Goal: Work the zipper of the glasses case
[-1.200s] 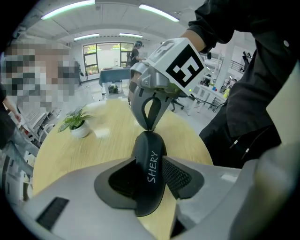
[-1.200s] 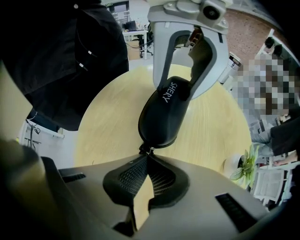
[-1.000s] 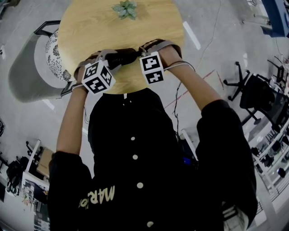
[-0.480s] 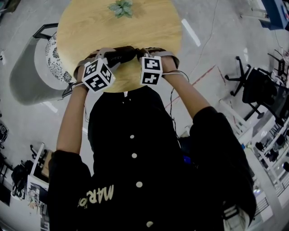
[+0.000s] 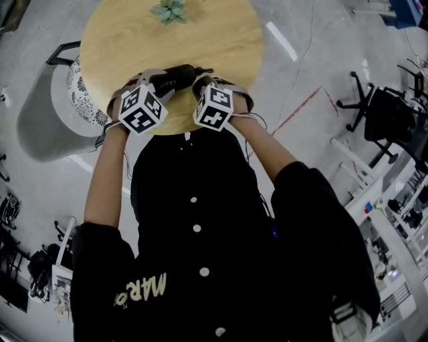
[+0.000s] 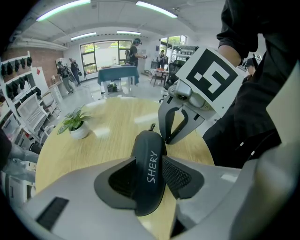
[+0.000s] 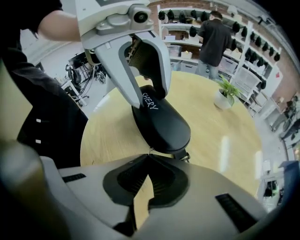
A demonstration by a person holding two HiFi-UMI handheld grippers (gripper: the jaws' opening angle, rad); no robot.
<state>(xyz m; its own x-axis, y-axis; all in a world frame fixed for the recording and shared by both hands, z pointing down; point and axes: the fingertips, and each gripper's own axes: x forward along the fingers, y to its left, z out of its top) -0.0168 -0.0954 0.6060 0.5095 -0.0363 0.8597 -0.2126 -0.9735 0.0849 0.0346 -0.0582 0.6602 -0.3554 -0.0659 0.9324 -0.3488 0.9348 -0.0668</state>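
The case (image 7: 161, 123), black with pale lettering on its shell, hangs over the bench's (image 5: 200, 40) near edge, tilted with 1 end low. I cannot tell whether that low end touches the bench.

The left gripper (image 6: 149, 161), also over the bench's near edge, has its 2 fingers (image 6: 180, 174) clamped on the case's flanks, 1 on each side, at the end toward the person.

The right gripper (image 7: 150, 157) meets the case's other end, a little farther in over the bench. Its fingers are pressed together, and at their very tips a thin metal pull (image 7: 150, 150) seems to be pinched. A small loop sticks out of the case just beside it.

A potted plant (image 5: 168, 10) stands at the bench's far edge, well clear of the work.

What could go wrong:
- The pull is tiny and only the tips have it. A tug off the line of the zipper would probably slip it free, or jam the slider where the track curves round the end.
- The shell is smooth and rounded, and the left fingers grip only 1 end. A hard pull from the right could twist the case in that grip or drag it out.
- The case sits at the bench's near edge, so if the grip fails it may drop off the bench.
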